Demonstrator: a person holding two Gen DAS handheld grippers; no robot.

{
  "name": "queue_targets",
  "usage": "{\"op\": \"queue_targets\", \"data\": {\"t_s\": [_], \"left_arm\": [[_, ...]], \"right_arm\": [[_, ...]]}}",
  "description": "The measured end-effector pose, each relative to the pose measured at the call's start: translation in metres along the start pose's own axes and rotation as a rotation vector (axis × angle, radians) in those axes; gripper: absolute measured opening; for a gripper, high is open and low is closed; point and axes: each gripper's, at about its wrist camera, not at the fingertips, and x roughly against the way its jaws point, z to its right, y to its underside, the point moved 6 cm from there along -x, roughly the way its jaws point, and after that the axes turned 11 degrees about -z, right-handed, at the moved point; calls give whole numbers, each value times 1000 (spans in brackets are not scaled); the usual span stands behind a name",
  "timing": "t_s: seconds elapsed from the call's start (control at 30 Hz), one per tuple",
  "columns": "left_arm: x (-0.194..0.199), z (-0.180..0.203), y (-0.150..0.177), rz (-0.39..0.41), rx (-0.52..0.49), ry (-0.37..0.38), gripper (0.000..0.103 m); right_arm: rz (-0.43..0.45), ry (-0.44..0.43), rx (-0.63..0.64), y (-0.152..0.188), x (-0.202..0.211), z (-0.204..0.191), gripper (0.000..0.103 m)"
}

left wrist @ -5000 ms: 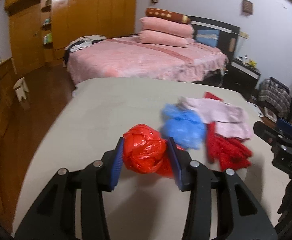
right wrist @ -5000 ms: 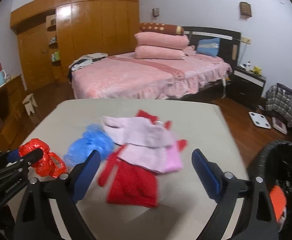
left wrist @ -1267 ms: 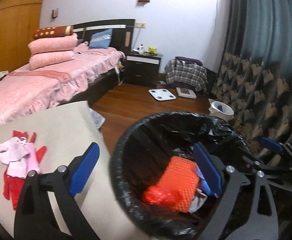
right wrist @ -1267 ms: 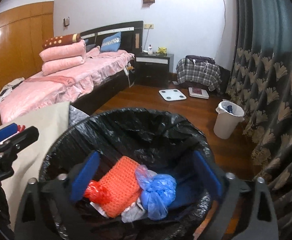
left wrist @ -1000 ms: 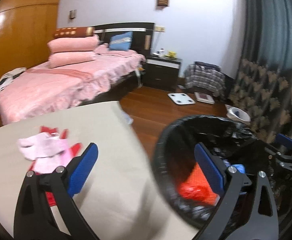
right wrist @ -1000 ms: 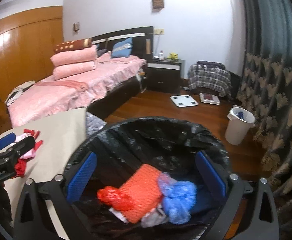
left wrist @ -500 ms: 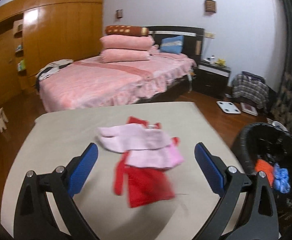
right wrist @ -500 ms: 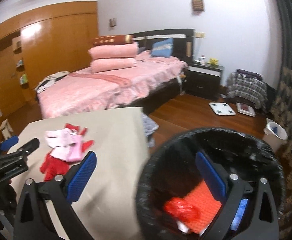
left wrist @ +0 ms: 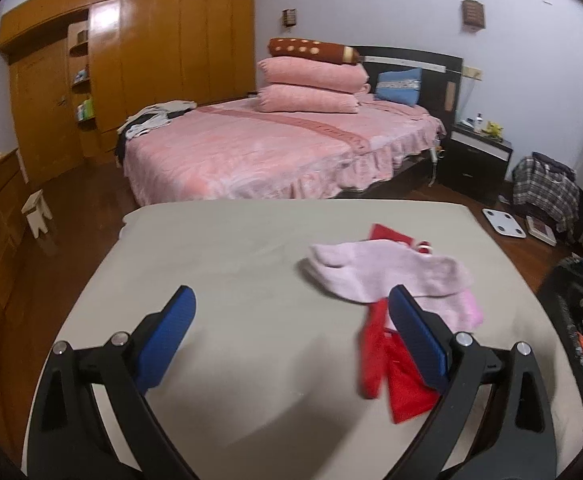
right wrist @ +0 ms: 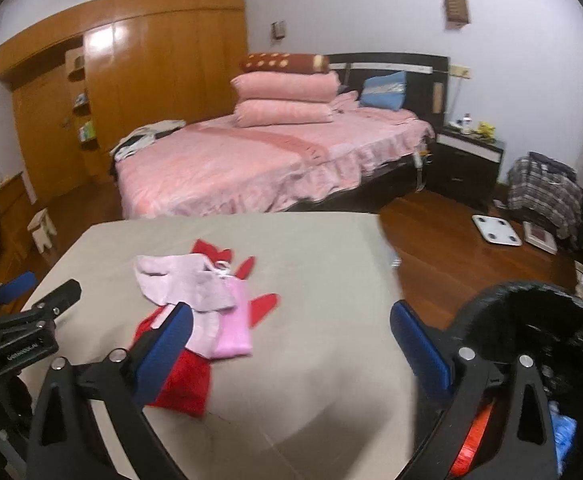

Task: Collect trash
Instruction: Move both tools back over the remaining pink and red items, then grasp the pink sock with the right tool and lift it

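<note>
1. Now both bags are off the table (left wrist: 251,248) and in the bin (right wrist: 531,304)
2. We've swung the left gripper (left wrist: 287,330) and right gripper (right wrist: 291,340) back tableward, jaws apart, empty
3. Only clothes (left wrist: 391,276) remain, so trash looks collected

The right gripper (right wrist: 291,330) hangs wide open and empty over the beige table (right wrist: 315,248). Pink garments (right wrist: 195,280) overlap red clothes (right wrist: 179,380) there. A black-lined trash bin (right wrist: 531,312) stands at right, beside the table.
</note>
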Motion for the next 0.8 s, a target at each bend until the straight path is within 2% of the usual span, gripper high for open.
{"op": "queue_targets", "data": {"t_s": [0.1,0.3,0.37,0.4,0.47,0.63,0.8], "left_arm": [[-3,-8,0,-2,8,-15,94],[-11,-22,-7,-6,31,-36,94],[-12,-25,-7,-7,38,-38,94],[-13,-27,-8,-7,42,-39,94],[-15,-27,-9,-9,46,-43,94],[-20,-31,-9,-17,57,-49,94],[-19,-32,-9,-18,66,-48,94]], "right_arm": [[-35,-50,24,-7,-24,-21,89],[-98,-98,54,-16,-60,-43,66],[-115,-105,65,-16,-68,-48,53],[-136,-106,75,-16,-76,-51,51],[-149,-109,83,-14,-81,-55,36],[-179,-141,95,-8,-88,-62,12],[-137,-192,115,-8,-77,-69,9]]}}
